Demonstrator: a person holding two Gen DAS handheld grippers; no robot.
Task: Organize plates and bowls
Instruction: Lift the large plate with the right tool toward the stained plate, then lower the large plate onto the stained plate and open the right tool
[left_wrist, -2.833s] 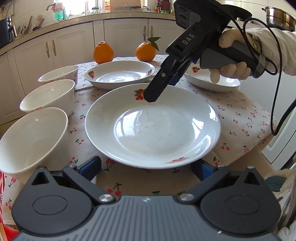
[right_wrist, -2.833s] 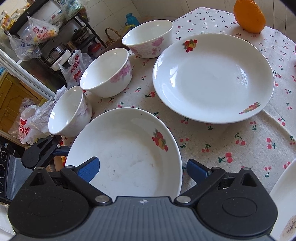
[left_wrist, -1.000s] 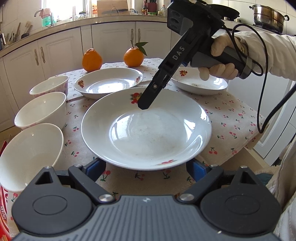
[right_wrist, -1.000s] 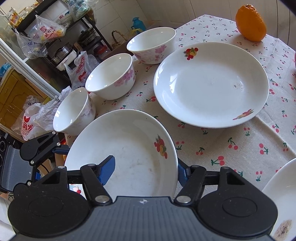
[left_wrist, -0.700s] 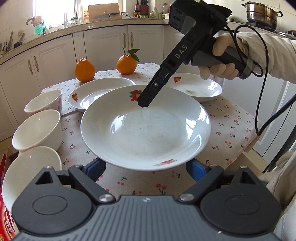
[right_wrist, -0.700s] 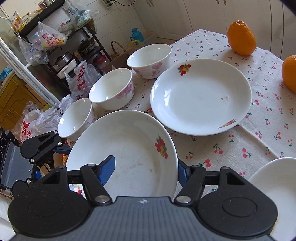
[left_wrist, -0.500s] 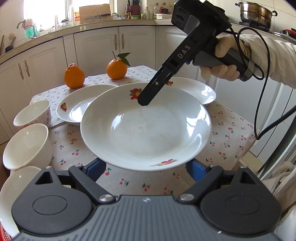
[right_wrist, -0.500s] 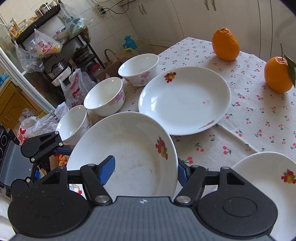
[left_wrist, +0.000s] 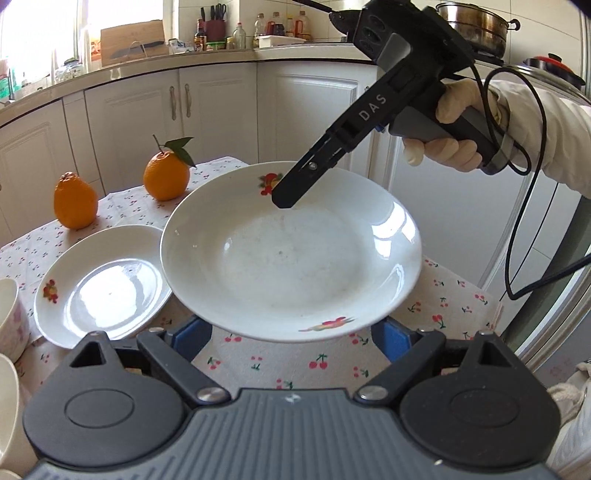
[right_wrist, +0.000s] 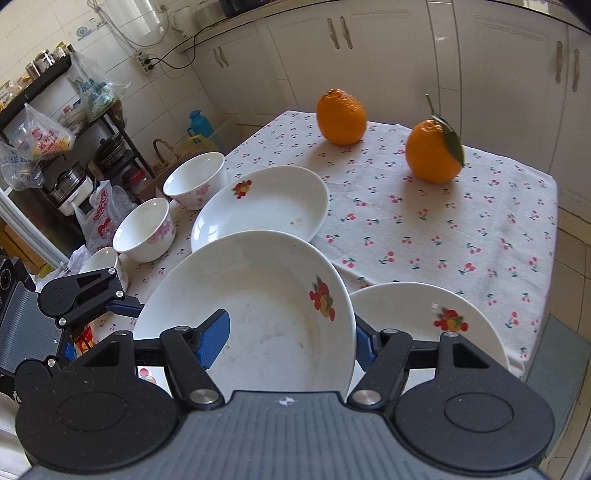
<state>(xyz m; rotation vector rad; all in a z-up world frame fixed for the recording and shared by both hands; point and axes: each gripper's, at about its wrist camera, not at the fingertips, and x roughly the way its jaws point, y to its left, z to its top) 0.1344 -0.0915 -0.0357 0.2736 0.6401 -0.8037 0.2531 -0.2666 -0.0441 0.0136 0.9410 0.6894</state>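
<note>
A white plate (left_wrist: 291, 258) with fruit prints hangs tilted above the cherry-print tablecloth (right_wrist: 424, 221). My right gripper (right_wrist: 288, 343) is shut on its rim, one blue pad inside the dish and the other outside. From the left wrist view the right gripper (left_wrist: 291, 192) comes down over the far rim. My left gripper (left_wrist: 293, 332) is shut wide on the near side, both blue pads running under the rim. A second plate (right_wrist: 266, 206) lies behind. A third plate (right_wrist: 424, 317) lies to the right, partly under the held one. Three bowls (right_wrist: 146, 229) line the left edge.
Two oranges (right_wrist: 341, 116) (right_wrist: 434, 151) stand at the far side of the table. The table edge (right_wrist: 517, 365) drops off at the right. White cabinets (left_wrist: 221, 110) close the background, and a cluttered shelf with bags (right_wrist: 44, 140) stands at the left.
The right gripper closed on the plate's rim. Both grippers then lifted the plate off the cloth and carried it rightward, so the bowls slid away and the third plate came beside it.
</note>
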